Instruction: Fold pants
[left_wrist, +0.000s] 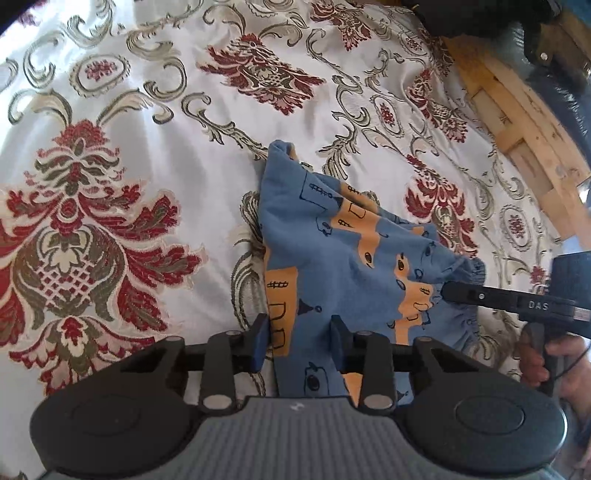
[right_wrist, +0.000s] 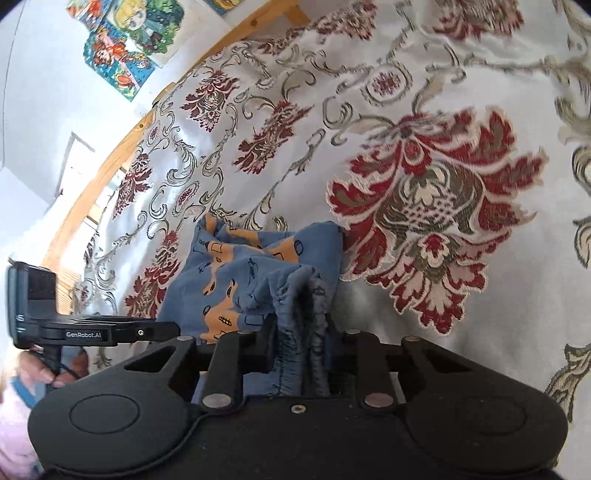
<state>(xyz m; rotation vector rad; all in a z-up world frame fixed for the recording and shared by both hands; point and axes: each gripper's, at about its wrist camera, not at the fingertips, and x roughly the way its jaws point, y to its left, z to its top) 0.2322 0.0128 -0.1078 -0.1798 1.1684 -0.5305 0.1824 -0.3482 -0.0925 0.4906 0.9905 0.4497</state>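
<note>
Gripping blue pants (left_wrist: 343, 236) on bedspread (left_wrist: 147, 155): right gripper (right_wrist: 301, 343) fingers clamp bunched waistband; left gripper (left_wrist: 299, 338) fingers straddle fabric, grip unclear.

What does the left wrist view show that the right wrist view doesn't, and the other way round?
Only the left wrist view: the left gripper around a flat part of the pants.
Only the right wrist view: the right gripper shut on the gathered waistband, plus wall pictures.
Both: the pants, the flowered bedspread and a wooden frame.
</note>
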